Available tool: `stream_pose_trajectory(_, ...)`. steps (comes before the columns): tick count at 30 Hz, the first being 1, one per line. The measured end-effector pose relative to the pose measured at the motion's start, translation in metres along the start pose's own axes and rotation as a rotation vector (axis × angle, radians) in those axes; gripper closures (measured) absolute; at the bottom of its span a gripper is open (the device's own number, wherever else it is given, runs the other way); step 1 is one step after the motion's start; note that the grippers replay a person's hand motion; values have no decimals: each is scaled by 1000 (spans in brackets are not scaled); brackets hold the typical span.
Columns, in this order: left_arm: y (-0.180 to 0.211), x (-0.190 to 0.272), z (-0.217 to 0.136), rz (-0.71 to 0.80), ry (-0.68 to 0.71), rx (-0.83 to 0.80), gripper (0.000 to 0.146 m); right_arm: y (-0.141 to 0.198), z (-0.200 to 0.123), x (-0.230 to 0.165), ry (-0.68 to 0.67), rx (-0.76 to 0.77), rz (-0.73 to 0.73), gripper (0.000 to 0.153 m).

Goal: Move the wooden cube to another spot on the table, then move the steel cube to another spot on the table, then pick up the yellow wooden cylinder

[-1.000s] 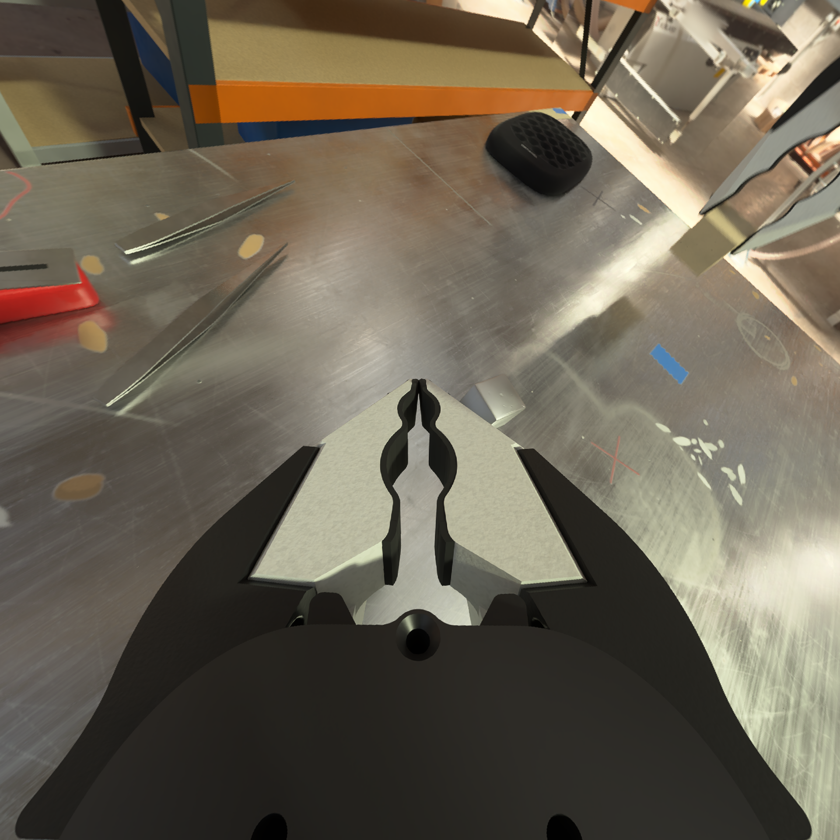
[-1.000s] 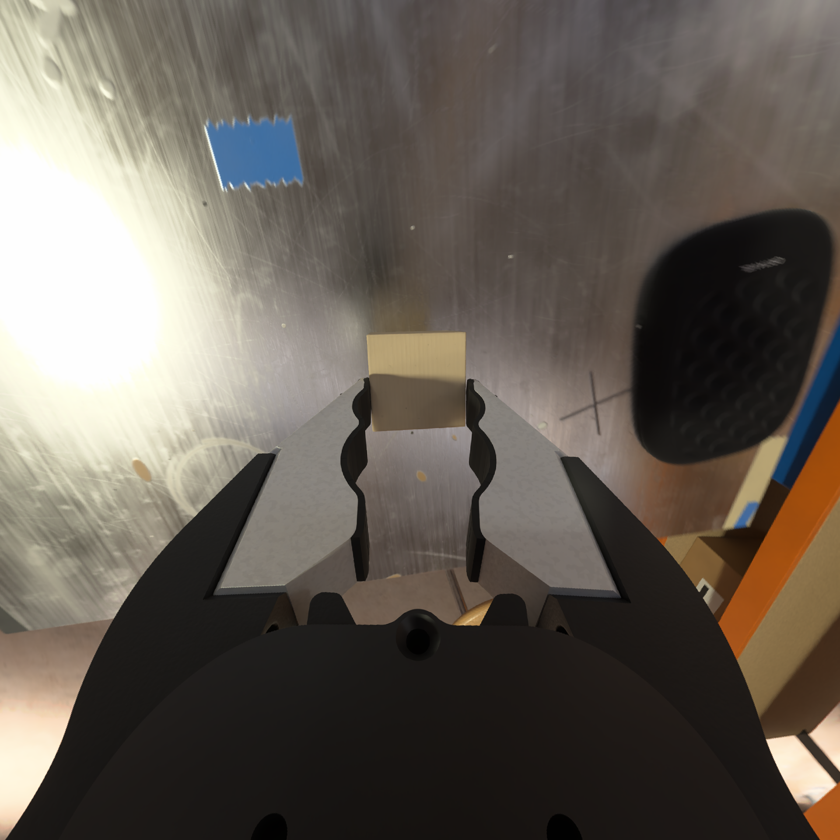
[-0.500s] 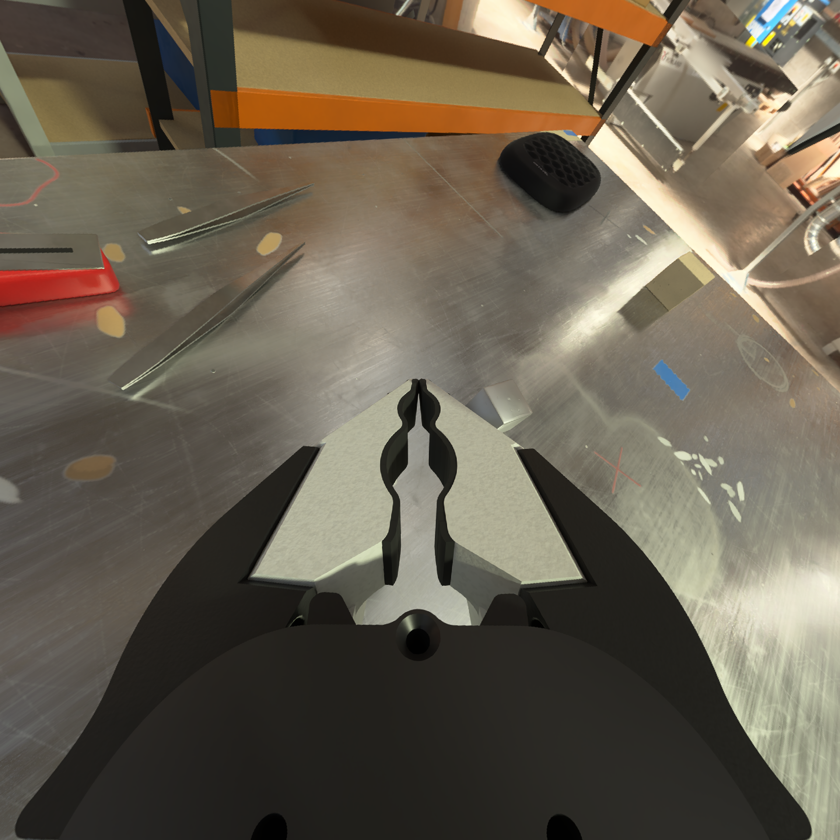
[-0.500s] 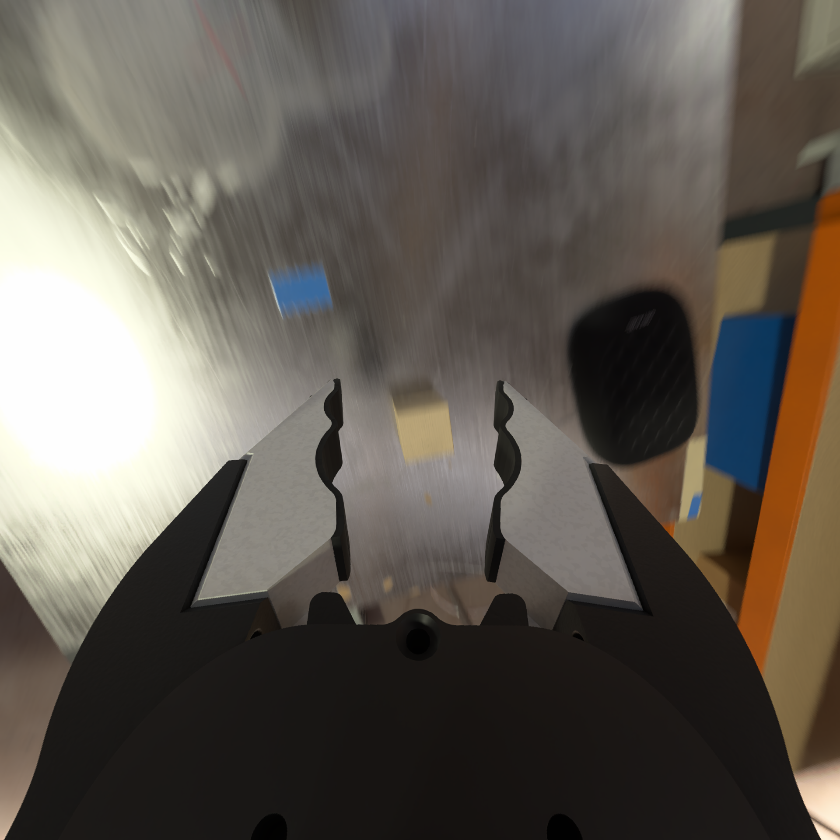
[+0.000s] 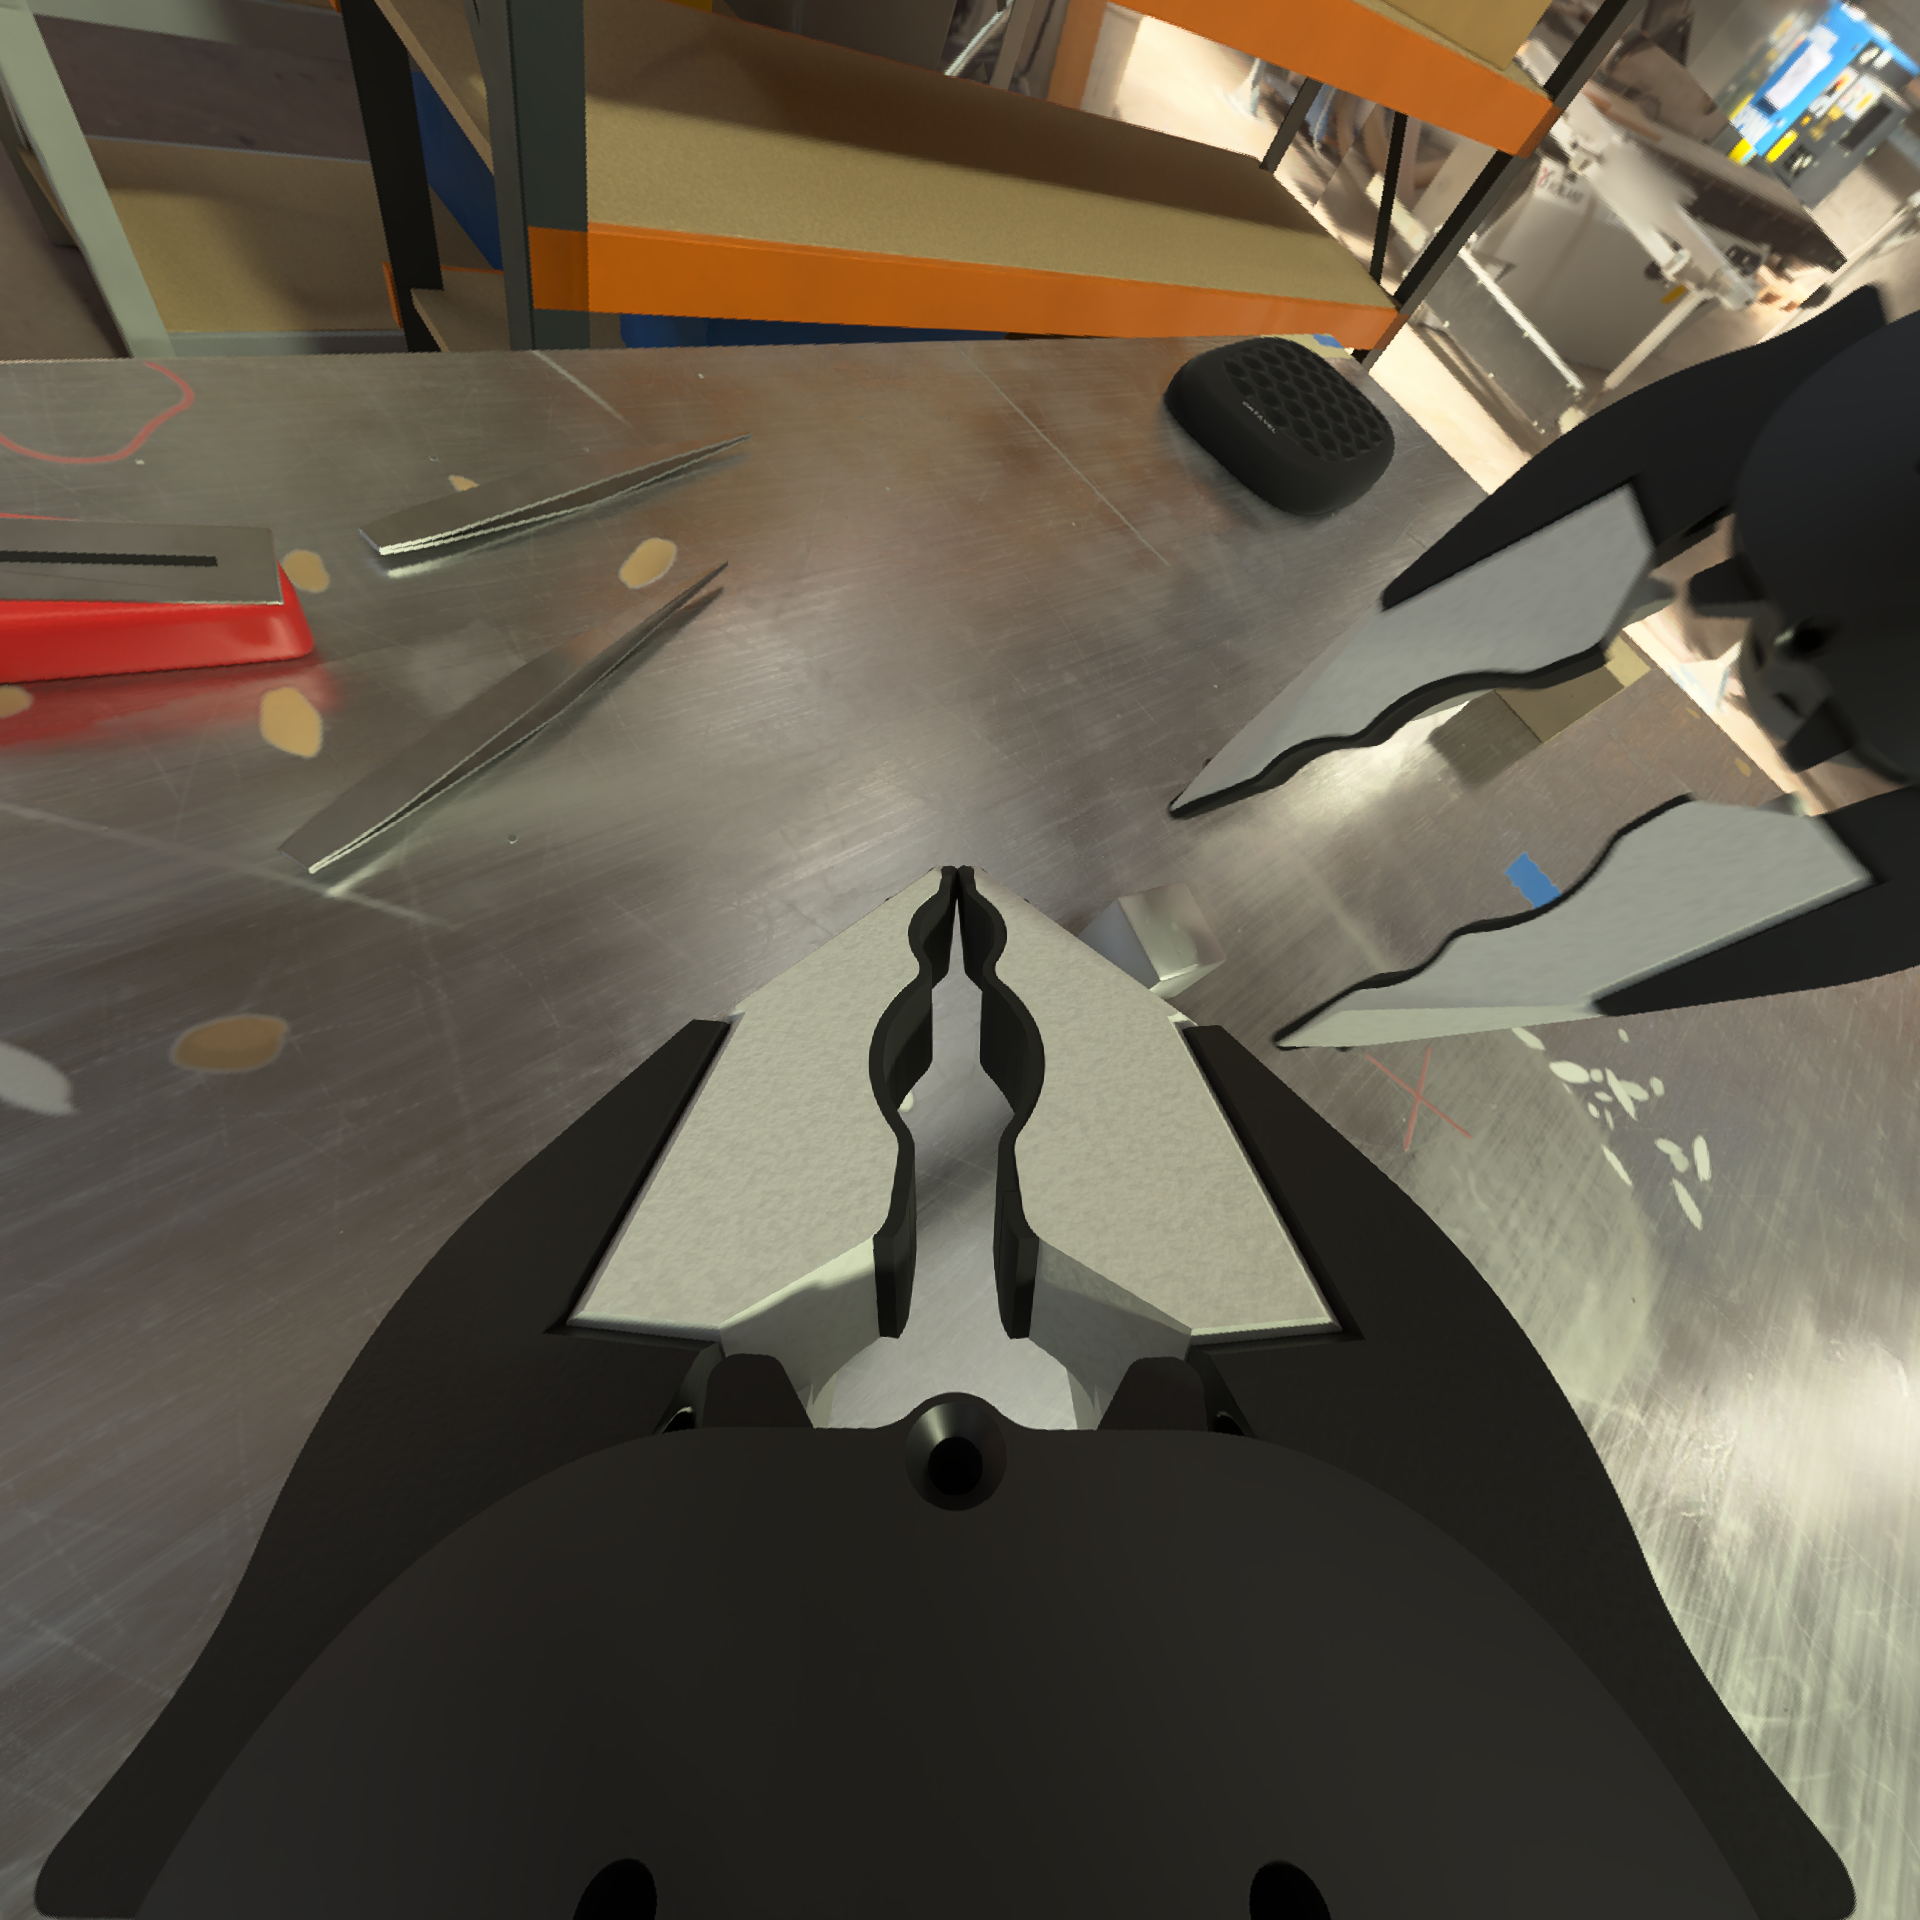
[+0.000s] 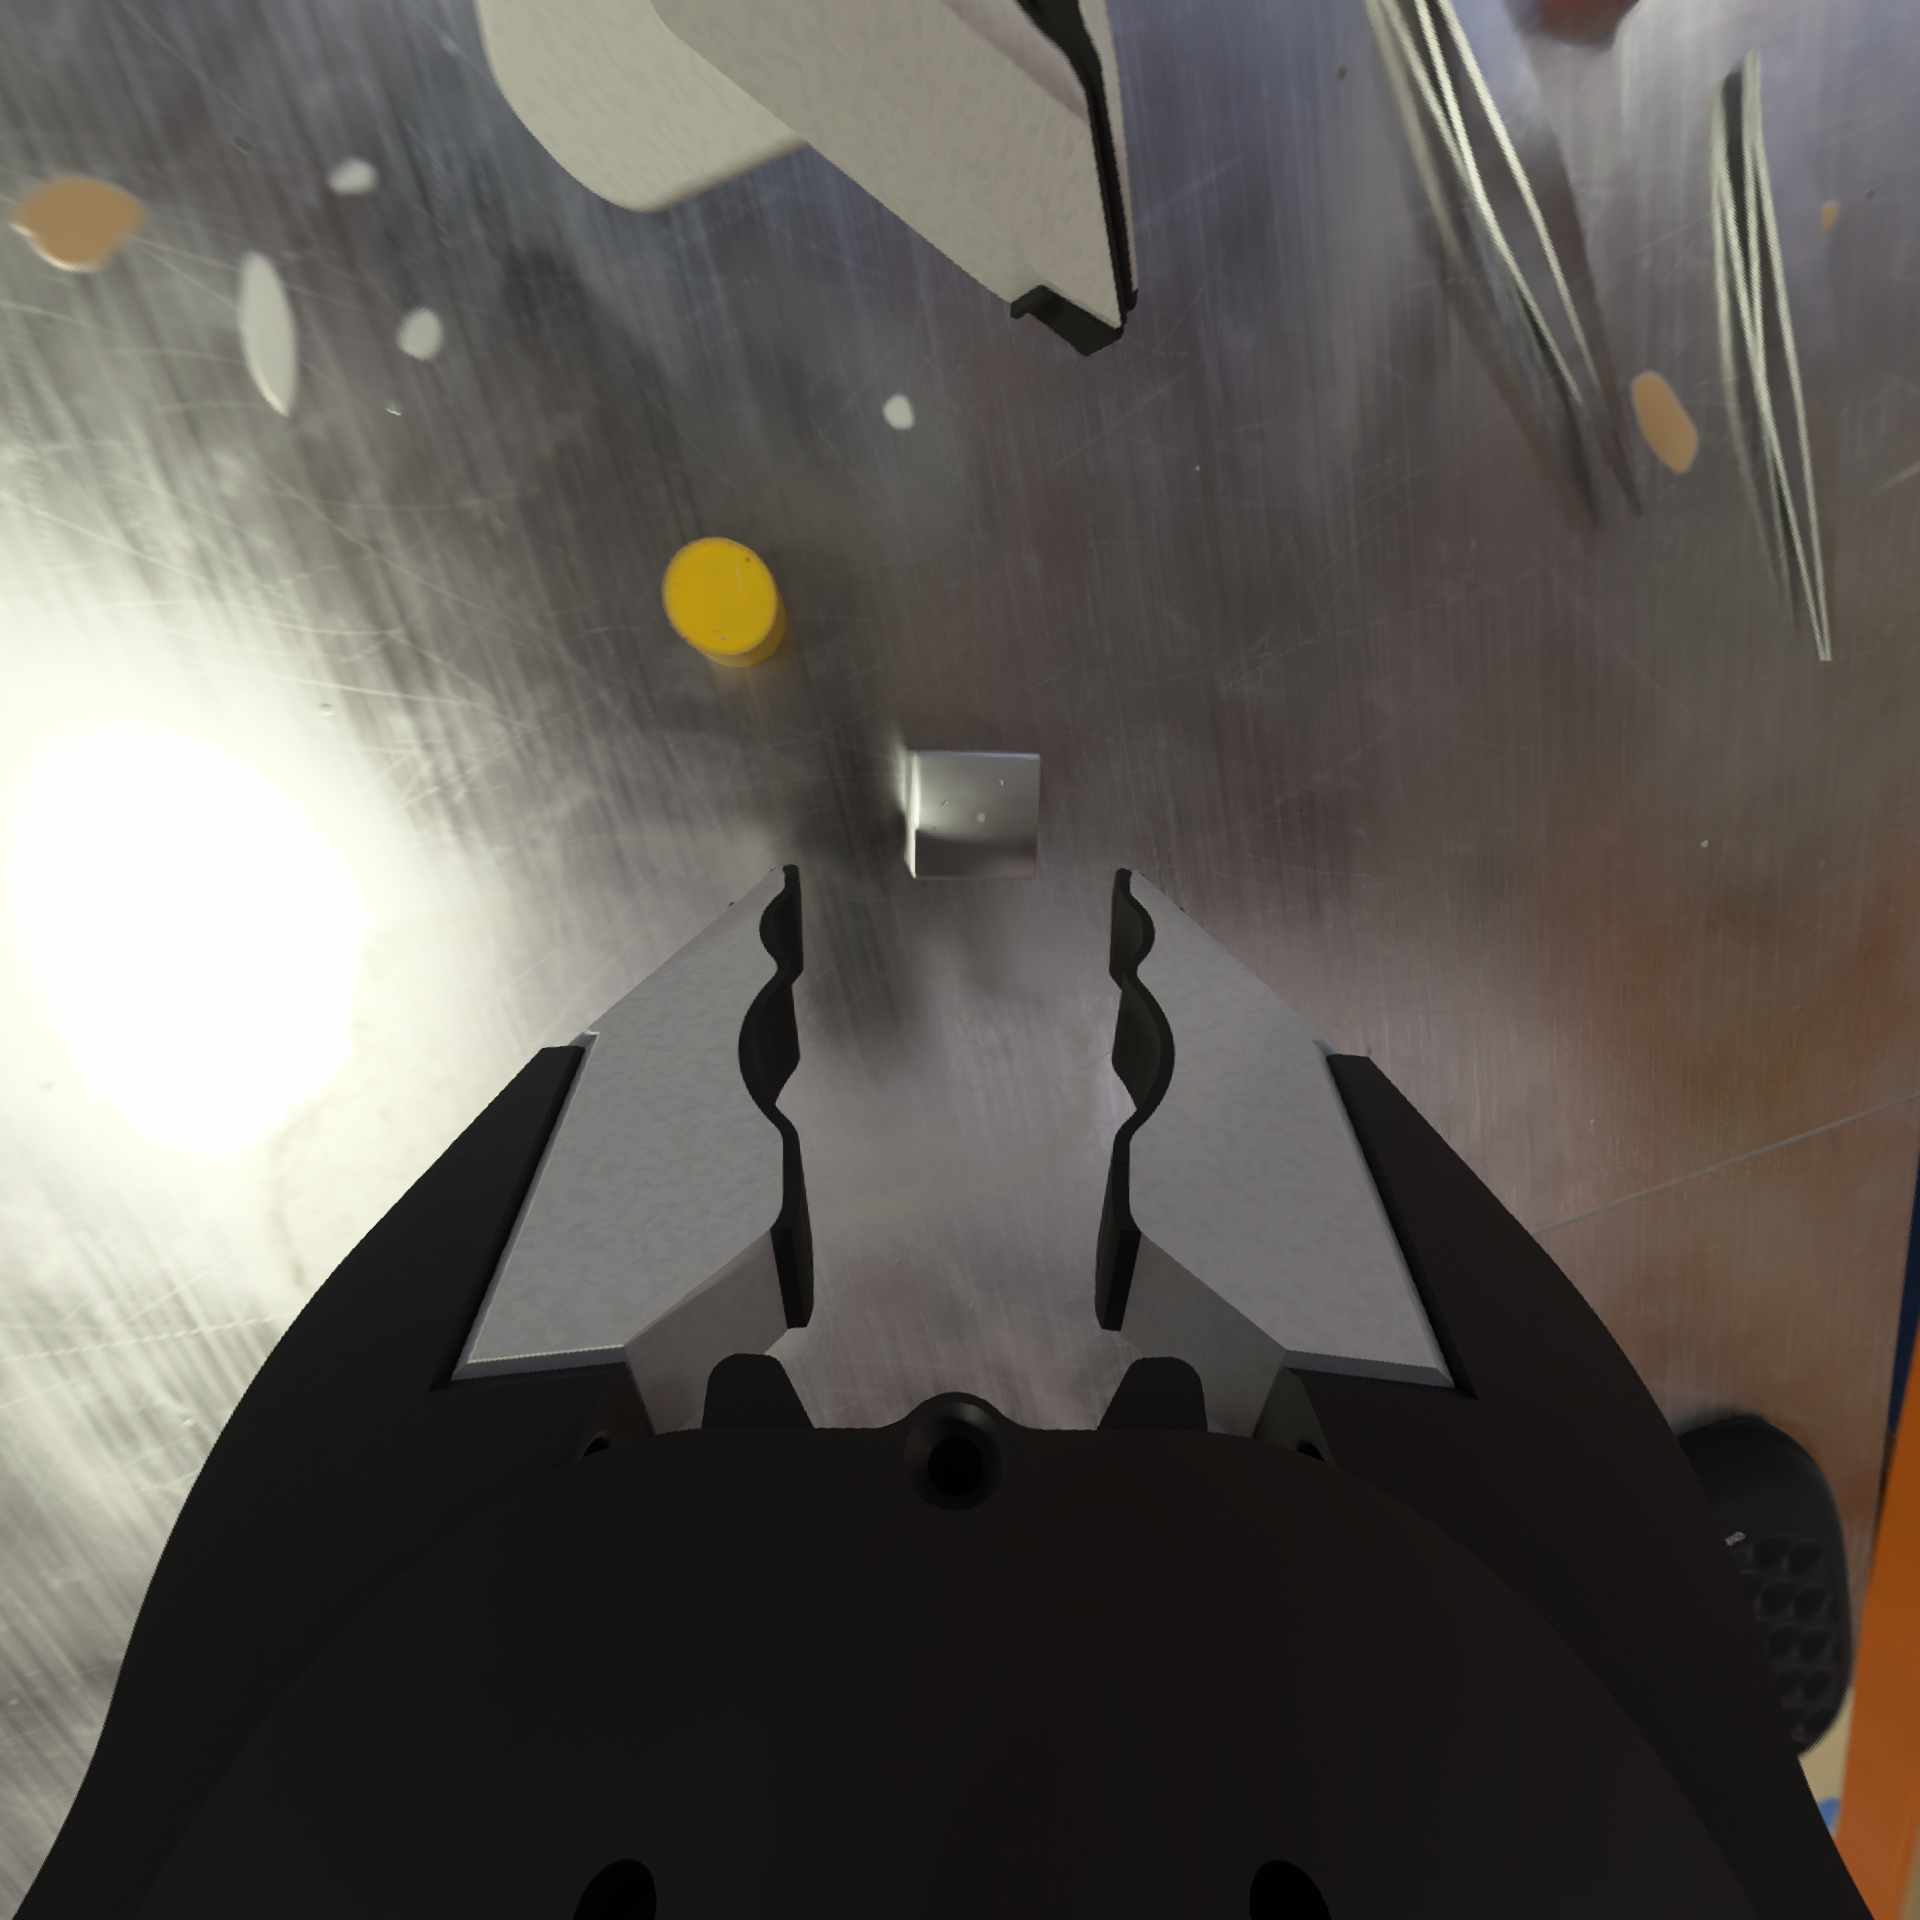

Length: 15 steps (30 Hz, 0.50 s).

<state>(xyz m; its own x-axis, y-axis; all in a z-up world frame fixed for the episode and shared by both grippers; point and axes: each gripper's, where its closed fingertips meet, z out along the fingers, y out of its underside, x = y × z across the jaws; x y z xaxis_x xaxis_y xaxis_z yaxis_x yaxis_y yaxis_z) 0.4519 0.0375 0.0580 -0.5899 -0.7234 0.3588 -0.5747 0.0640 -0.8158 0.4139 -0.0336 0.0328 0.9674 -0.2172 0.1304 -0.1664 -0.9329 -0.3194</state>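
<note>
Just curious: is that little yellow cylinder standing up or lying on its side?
Upright: in the right wrist view the yellow cylinder shows its round top face, with a sliver of side below.

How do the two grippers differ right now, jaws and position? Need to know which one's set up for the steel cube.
The right gripper has its jaws spread wide; the left gripper has its fingertips pressed together on nothing. The right one looks steeply down with the steel cube just past its fingertips, roughly centred on the gap; the left one sits lower-angled, the cube beside its tip. Both are black with pale fingers and neither holds anything.
</note>
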Motion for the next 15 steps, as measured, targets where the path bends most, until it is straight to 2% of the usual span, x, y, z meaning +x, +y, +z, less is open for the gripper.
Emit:
stream_pose_trajectory(4, -2, 1, 2, 1, 2, -1, 146, 5, 22, 3, -8, -88, 11, 107)
stream_pose_trajectory(6, -2, 1, 2, 1, 1, 0, 146, 1, 25, 1, -38, -56, 15, 125)
stream_pose_trajectory(8, -2, 0, 1, -4, 0, 3, 146, -1, 20, 0, -47, -37, 8, 125)
stream_pose_trajectory(10, -3, -2, 0, -7, -2, 8, 146, -5, 0, -2, -71, 23, -2, 125)
stream_pose_trajectory(12, -4, -4, -1, -12, -5, 12, 146, -3, -37, 1, -64, 99, -20, 125)
stream_pose_trajectory(15, -6, -7, -4, -23, -8, 20, 146, 36, -112, 25, 28, 148, -59, 125)
